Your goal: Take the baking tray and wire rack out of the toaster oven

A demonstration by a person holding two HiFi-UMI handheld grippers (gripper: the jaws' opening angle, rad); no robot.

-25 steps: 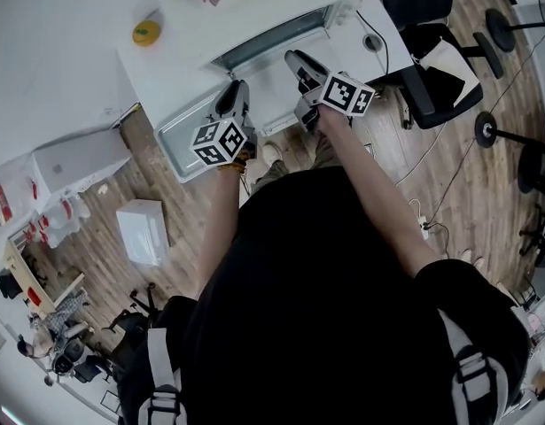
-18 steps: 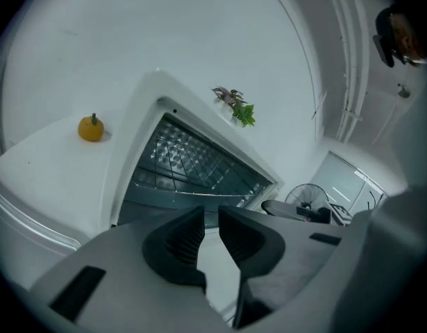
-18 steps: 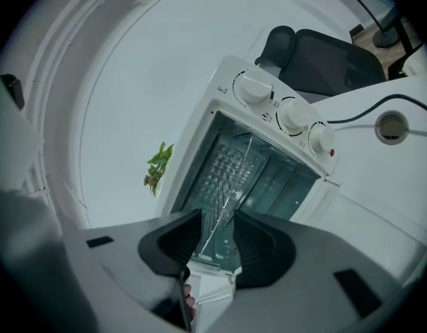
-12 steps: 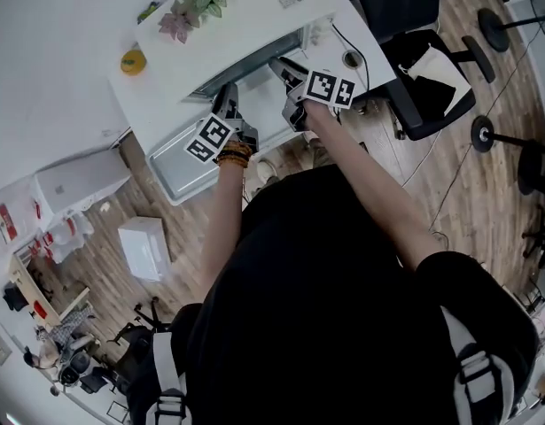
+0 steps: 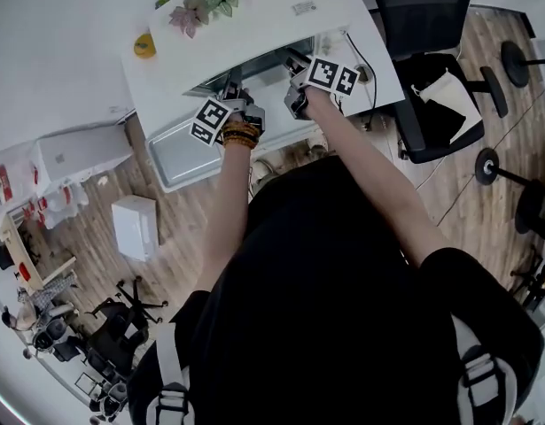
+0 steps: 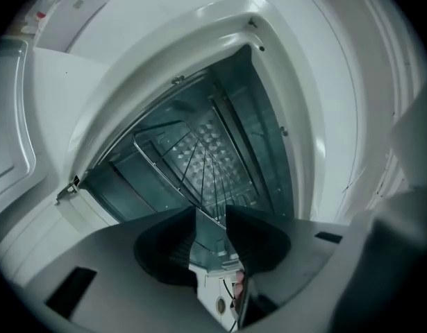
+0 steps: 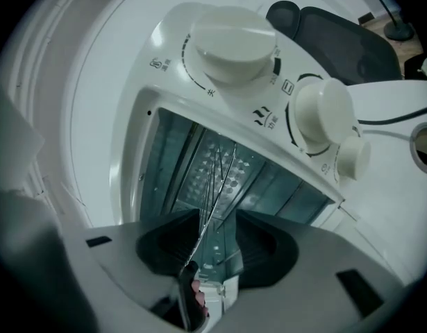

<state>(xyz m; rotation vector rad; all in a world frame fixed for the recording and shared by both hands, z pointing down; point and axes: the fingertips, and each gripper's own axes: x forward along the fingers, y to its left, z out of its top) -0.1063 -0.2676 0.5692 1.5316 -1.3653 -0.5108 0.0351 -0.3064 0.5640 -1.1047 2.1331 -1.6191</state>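
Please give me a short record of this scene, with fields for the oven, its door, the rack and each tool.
toaster oven: white, with three dials beside the opening
door: open, folded down
wire rack: inside the oven
left tool: at the oven mouth; jaws apart, have just been opening; the rack's front wire is at the gap, not clamped
right tool: at the oven mouth; jaws apart, have just been opening; a rack wire runs between them, not clamped
baking tray: cannot be told apart
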